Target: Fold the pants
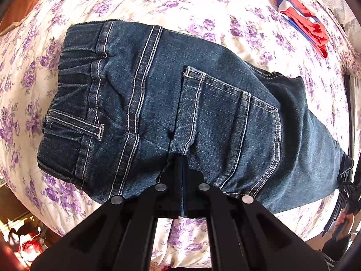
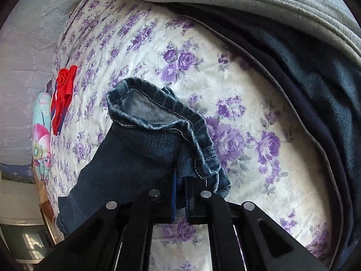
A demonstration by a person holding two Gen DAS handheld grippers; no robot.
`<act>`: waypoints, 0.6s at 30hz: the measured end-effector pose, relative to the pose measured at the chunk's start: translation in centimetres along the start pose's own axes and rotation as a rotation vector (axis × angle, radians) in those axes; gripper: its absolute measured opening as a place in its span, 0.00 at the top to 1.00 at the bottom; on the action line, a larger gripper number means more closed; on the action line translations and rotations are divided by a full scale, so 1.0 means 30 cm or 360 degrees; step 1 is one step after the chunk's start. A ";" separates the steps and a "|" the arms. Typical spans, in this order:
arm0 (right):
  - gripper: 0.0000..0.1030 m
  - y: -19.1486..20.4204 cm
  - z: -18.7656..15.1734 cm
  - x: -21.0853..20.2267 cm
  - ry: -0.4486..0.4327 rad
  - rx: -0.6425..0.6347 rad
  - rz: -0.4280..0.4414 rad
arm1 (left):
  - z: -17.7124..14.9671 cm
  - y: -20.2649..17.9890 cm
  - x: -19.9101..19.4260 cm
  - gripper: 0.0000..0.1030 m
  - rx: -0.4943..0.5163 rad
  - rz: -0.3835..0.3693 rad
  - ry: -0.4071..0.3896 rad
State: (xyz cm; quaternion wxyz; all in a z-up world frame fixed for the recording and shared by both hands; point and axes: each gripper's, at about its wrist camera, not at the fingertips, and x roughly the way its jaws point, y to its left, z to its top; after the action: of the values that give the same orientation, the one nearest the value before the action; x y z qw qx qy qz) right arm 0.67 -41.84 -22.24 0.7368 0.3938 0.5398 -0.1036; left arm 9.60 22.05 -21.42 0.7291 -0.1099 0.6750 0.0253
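Bedspread [image 1: 203, 6], purple-flowered; red garment [image 1: 302, 18] at one o'clock. I see left hand-held gripper [image 1: 181, 158] pointing down, clamped on jeans [image 1: 158, 85]; right hand-held gripper [image 2: 180, 178] clamped on hem [image 2: 153, 110].

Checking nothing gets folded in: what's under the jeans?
Around the jeans only the floral bedspread shows, so they lie on it. The red cloth lies apart. Anything directly beneath the denim is hidden.

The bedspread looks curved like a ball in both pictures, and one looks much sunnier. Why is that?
Left wrist view: the fisheye lens bulges the flat floral bedspread and the jeans, which lie in warm sunlight; all sharp. Right wrist view: same bulge, cooler bluish shade, and dark corners from the lens rim.
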 end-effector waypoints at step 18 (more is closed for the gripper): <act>0.87 0.212 -0.022 -0.157 -0.0247 -0.0576 -0.0496 | -0.098 -0.166 -0.193 0.99 0.0211 -0.0177 -0.0177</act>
State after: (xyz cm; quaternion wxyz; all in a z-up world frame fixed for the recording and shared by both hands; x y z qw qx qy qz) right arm 2.00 -38.42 -15.20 0.8097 0.1585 0.5455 -0.1476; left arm 7.14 17.29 -15.24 0.7713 -0.0971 0.6267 -0.0540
